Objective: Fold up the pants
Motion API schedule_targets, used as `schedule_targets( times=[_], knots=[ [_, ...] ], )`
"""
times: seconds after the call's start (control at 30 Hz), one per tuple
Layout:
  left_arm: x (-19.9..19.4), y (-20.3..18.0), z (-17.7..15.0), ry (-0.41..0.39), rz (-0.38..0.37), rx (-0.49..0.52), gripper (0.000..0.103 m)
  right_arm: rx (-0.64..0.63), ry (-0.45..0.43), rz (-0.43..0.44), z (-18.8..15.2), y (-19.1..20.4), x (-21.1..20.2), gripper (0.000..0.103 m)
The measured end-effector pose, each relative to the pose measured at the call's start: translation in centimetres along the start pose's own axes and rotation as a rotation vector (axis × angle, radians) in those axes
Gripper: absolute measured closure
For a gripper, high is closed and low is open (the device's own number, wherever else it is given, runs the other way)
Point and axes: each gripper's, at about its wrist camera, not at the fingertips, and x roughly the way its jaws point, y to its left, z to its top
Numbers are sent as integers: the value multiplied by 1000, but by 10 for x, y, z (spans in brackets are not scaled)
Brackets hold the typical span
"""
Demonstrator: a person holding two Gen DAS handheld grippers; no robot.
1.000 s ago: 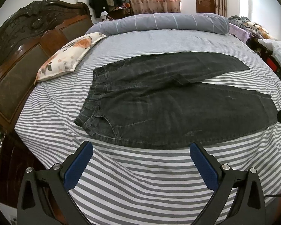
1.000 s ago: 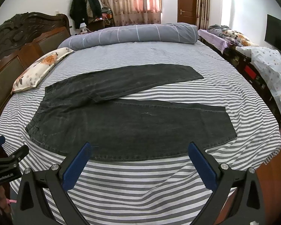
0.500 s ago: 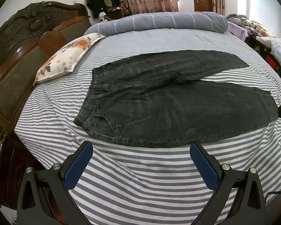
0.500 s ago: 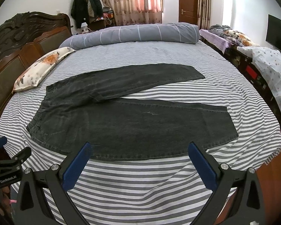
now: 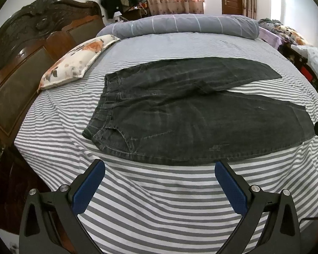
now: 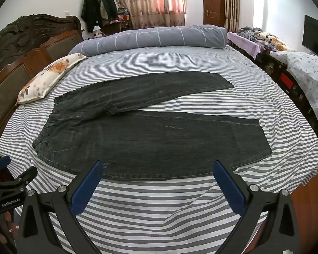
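Dark pants (image 5: 193, 114) lie flat on the striped bed (image 5: 159, 201), waistband to the left near a flowered pillow (image 5: 78, 63), the two legs spread apart toward the right. The left gripper (image 5: 160, 182) and right gripper (image 6: 158, 182) hover over the near edge, jaws wide apart, holding nothing.

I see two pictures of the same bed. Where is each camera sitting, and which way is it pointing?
Left wrist: sits on the left gripper, looking across the bed at the waistband end of the dark pants; its own open blue fingers show.
Right wrist: sits on the right gripper, facing the legs of the pants; its own fingers show, and the left gripper at the left edge.
Shared: pants, floral pillow, rolled grey quilt.
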Motion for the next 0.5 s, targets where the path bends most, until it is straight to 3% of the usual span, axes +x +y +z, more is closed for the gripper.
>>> schedule_targets(
  times=[0.5],
  knots=[
    [5,1,-2,23,21,-11,1,1,1,1,0,0,0,1]
  ],
)
